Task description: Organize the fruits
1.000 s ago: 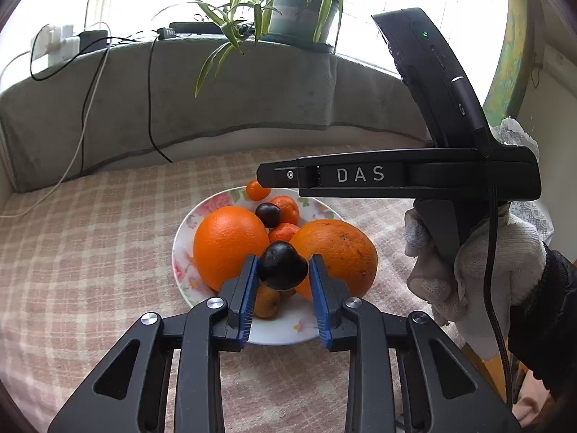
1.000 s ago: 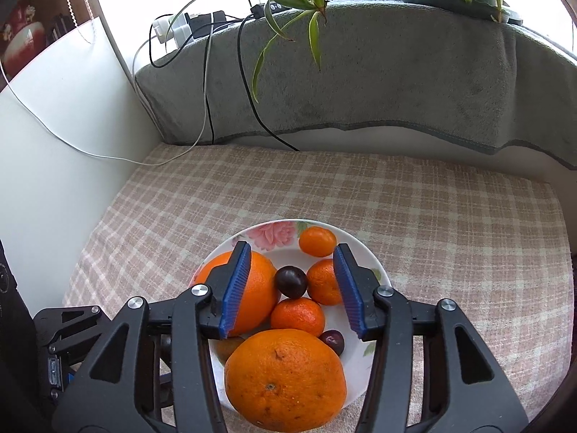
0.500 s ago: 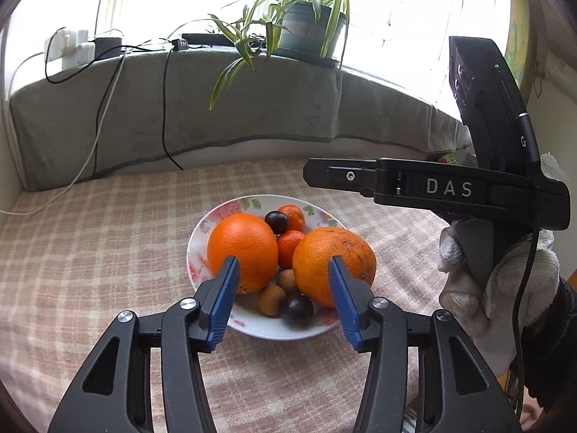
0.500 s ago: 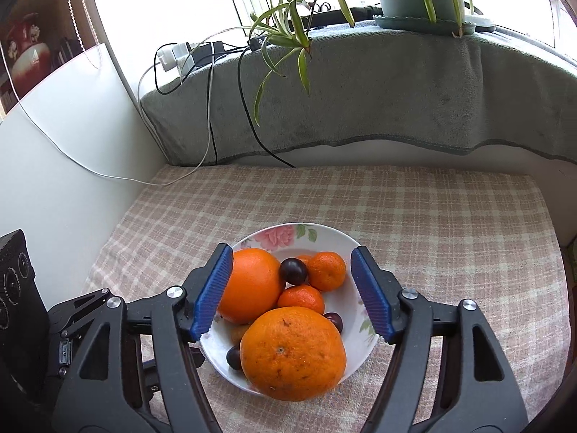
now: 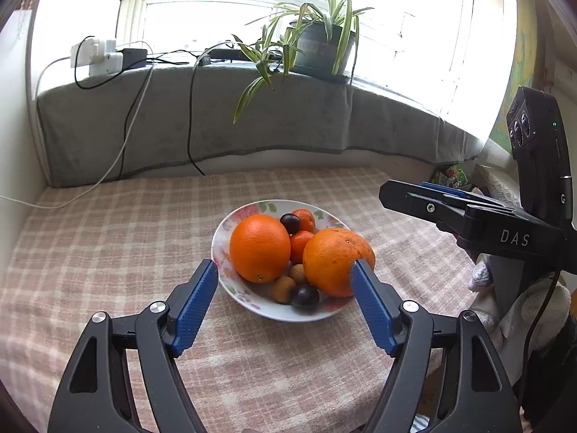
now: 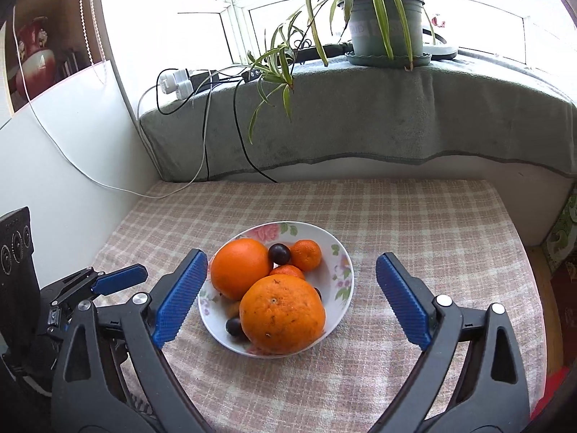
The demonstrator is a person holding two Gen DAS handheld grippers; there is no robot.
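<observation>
Floral bowl [image 6: 339,252] holds oranges [image 6: 281,314], tangerines, plums.

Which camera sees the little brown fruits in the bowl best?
The left wrist view: two small brown fruits lie in plain sight at the bowl's near edge, beside a dark plum. In the right wrist view the big oranges hide them; only a brownish sliver peeks out.

Black claw [image 5: 283,276] frames, blue ribbed pads, silver screws
</observation>
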